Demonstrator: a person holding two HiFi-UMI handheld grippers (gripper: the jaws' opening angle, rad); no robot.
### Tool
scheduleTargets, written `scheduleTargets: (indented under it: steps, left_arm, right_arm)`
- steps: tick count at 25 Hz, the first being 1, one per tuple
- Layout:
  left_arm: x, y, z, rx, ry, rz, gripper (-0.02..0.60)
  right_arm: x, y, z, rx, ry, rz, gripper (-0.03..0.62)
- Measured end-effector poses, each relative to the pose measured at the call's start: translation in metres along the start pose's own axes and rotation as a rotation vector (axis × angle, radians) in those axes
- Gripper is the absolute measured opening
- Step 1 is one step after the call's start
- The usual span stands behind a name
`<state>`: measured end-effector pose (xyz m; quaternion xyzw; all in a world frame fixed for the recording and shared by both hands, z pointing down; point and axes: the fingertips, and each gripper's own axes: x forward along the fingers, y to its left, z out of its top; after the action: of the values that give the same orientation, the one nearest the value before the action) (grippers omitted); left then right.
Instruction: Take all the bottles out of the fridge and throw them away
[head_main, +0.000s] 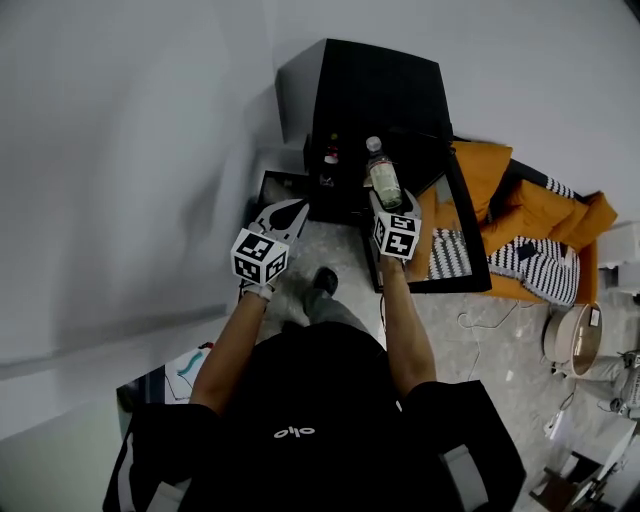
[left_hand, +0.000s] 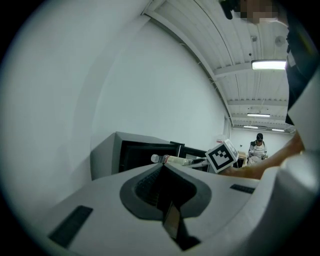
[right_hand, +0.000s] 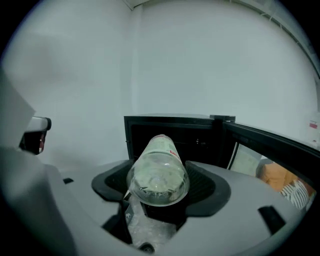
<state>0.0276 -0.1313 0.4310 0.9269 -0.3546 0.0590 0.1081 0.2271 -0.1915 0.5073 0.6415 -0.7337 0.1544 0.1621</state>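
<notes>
A clear bottle (right_hand: 159, 172) is held tight between the jaws of the right gripper (right_hand: 159, 200). The bottle's round bottom is turned back toward the gripper. Its neck is pointed away, at the black fridge (right_hand: 165, 131) just ahead. In the head view the white cap is seen sticking out past the jaw tips, in front of the open fridge. The fridge door (head_main: 462, 235) is swung open to the right of this gripper.

The left gripper (left_hand: 162, 170) is squeezed shut, with its jaws together and nothing held between them. It is held up beside the right gripper, on that one's left. From the left gripper, the fridge is seen ahead, and the clear bottle is seen lying almost level, ahead and a little to the right.

A second bottle (head_main: 330, 158) with a red top is seen inside the fridge, ahead of both grippers. Orange cushions (head_main: 520, 205) are seen past the door, far to the right.
</notes>
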Motion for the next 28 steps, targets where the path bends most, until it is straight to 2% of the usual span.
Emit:
scheduleTargets:
  steps: [5,12,20,28]
  left_arm:
    - [-0.045,-0.013,-0.009,-0.008,-0.018,0.048,0.006]
    - [-0.118,-0.006,-0.029,-0.038,-0.042,0.182,0.006]
    - [-0.185,0.019,-0.048,-0.087,-0.063,0.346,0.006]
    - [-0.219,0.050,-0.072,-0.141,-0.049,0.465,0.006]
  right_arm:
    - [-0.033,0.028,-0.007,-0.029,-0.005,0.043,0.334]
    - [-0.050,0.098,-0.008,-0.101,-0.017,0.173,0.334]
    - [-0.042,0.184,-0.009,-0.190,-0.003,0.349,0.334]
    - [-0.015,0.232,-0.019,-0.254,0.048,0.451,0.334]
